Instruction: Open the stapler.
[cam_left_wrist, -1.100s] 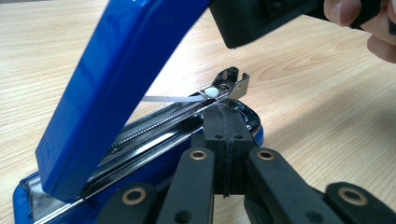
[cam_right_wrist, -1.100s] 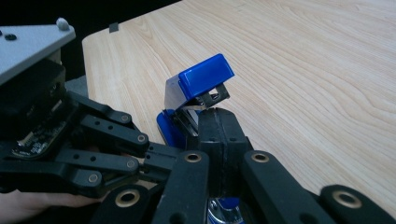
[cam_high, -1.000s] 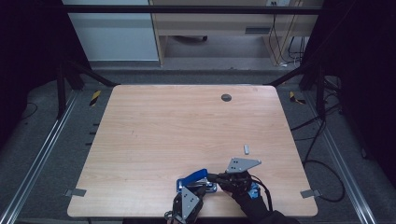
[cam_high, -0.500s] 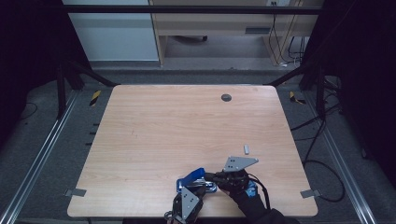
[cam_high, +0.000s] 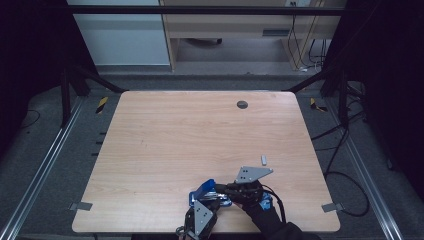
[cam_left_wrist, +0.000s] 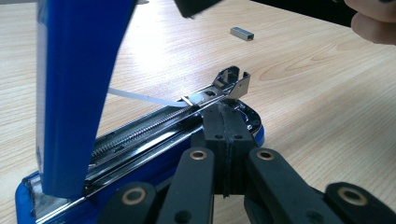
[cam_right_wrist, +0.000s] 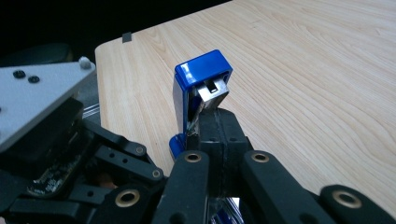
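**Black two-jaw grippers, grey plates, dark sleeve**

The left gripper (cam_left_wrist: 225, 140) is built of matte black plastic links, each joined by a brass-coloured ringed pivot, ending in two flat black pads with small round holes. The right gripper (cam_right_wrist: 219, 140) has the same black links and brass pivots. Each carries a grey three-cornered plate (cam_high: 253, 173) with small dark screws; in the right gripper view the left one's plate bears a white stud. A black cable (cam_high: 274, 196) loops from the right gripper. The person wears a dark sleeve (cam_high: 274, 225).

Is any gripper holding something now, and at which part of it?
Neither plainly holds anything. Both grippers' fingers are shut and rest against the opened blue stapler: the left gripper at its magazine rail, the right gripper near the raised lid.
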